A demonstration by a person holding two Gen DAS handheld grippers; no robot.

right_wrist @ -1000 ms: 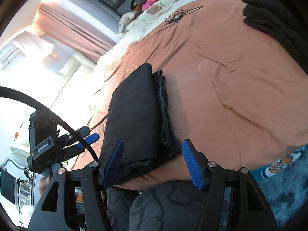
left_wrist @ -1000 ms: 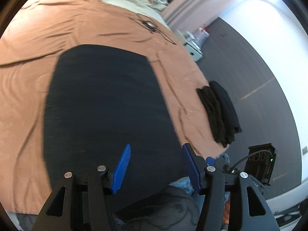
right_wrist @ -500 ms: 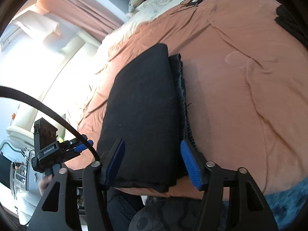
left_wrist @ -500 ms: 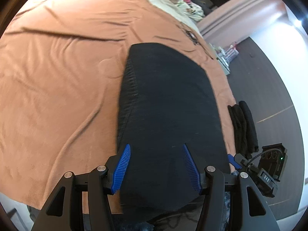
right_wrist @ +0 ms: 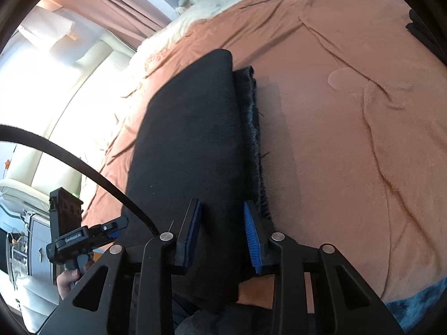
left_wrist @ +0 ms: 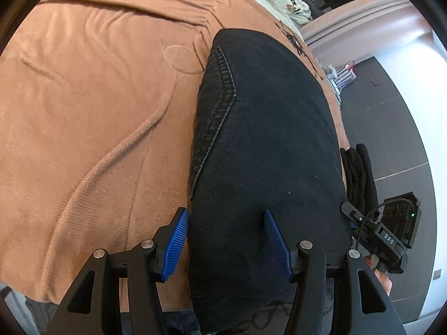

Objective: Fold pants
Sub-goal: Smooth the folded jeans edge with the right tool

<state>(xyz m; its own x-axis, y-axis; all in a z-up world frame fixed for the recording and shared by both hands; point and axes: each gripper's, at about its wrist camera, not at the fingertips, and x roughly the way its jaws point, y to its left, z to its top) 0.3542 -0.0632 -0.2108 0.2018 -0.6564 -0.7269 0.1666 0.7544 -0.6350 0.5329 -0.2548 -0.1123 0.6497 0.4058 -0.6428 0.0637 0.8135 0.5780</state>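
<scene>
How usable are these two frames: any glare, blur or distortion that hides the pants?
Left wrist view: sharp and evenly lit; stitching on the black pants reads clearly, though fisheye bulge bends the brown bedspread. Right wrist view: the bright window area is blown out, the pants read as a near-featureless dark mass, and black vignette rings the corners.

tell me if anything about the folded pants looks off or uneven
On the black pants, the layers don't line up: in the right wrist view a frayed lower layer sticks out past the smooth top fold along its right side. They lie on the brown blanket. Nothing looks spilled or damaged.
</scene>
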